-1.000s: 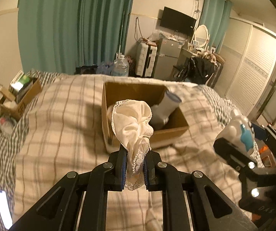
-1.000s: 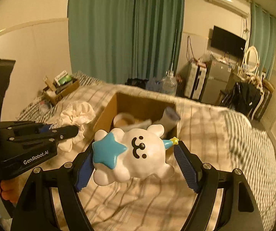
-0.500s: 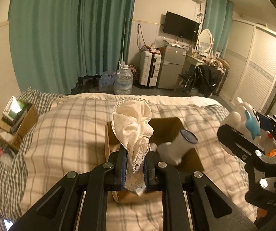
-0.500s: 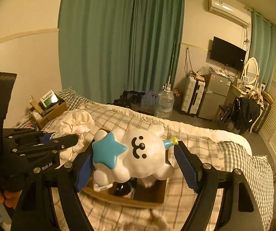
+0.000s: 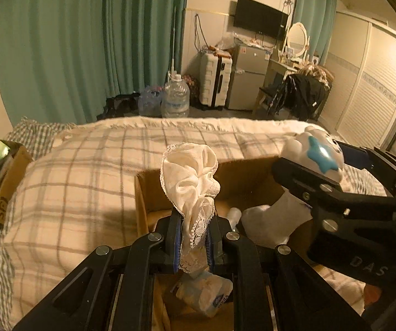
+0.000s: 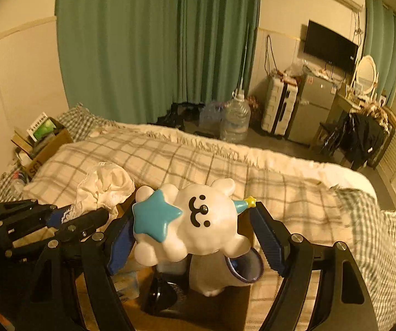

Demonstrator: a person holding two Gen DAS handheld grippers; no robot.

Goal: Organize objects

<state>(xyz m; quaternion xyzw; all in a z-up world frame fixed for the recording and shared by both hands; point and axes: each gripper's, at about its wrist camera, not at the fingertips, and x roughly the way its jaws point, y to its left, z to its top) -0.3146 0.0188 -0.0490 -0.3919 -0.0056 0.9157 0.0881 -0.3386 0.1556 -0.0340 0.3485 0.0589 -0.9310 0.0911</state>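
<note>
My left gripper (image 5: pixel 193 237) is shut on a white lace-edged cloth (image 5: pixel 191 182) and holds it over the near left part of an open cardboard box (image 5: pixel 142 201) on the bed. My right gripper (image 6: pixel 192 237) is shut on a white cloud-shaped toy (image 6: pixel 195 220) with a blue star, held above the same box (image 6: pixel 198 309). The toy also shows in the left wrist view (image 5: pixel 316 154). The cloth shows at the left of the right wrist view (image 6: pixel 104 187). Inside the box lie a white sock (image 5: pixel 275 220), a plastic packet (image 5: pixel 206 295) and a dark item (image 6: pixel 159 292).
The box rests on a plaid blanket (image 5: pixel 73 193) covering the bed. A smaller cardboard box (image 5: pixel 2 176) with items stands at the bed's left edge. Beyond the bed are a water jug (image 5: pixel 175 96), a white suitcase (image 5: pixel 215 80), a small fridge (image 5: pixel 249 77) and green curtains (image 5: pixel 87 41).
Both grippers have moved forward and down over the cardboard box, still holding the cloth and the toy. The box now lies directly beneath them.
</note>
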